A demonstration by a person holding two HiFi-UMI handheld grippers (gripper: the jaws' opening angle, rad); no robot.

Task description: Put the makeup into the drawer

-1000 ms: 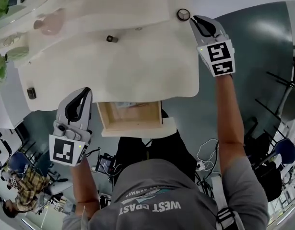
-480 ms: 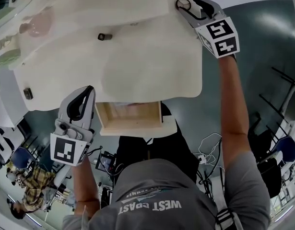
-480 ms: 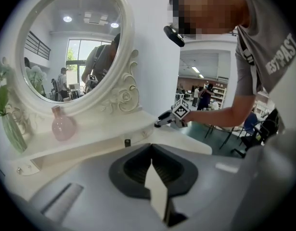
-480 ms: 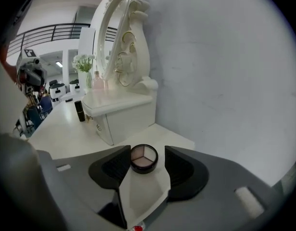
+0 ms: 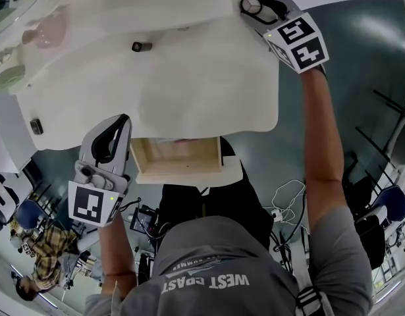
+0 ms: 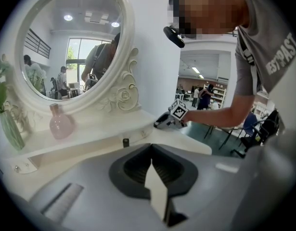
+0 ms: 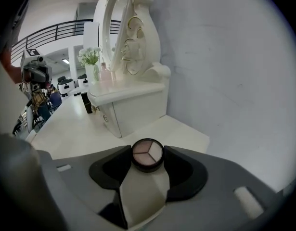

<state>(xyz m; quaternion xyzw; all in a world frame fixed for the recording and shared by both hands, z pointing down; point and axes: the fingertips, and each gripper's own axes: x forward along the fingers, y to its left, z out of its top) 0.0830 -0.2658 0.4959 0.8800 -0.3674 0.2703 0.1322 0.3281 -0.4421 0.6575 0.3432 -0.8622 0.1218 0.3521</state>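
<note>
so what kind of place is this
Probably a dressing-table mock-up in a big open office or lab hall: a white vanity with an ornate oval mirror, a round eyeshadow compact on it, and office chairs beyond.

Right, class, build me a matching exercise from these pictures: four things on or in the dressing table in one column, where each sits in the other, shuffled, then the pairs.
Things
1. eyeshadow compact
2. drawer
3. pink vase
4. dark tube

Places
A. on the raised shelf below the mirror
B. pulled open under the tabletop's near edge
C. upright on the tabletop, in front of the shelf
D. at the tabletop's far right corner

Pairs: 1-D, 2-B, 3-A, 4-C
</note>
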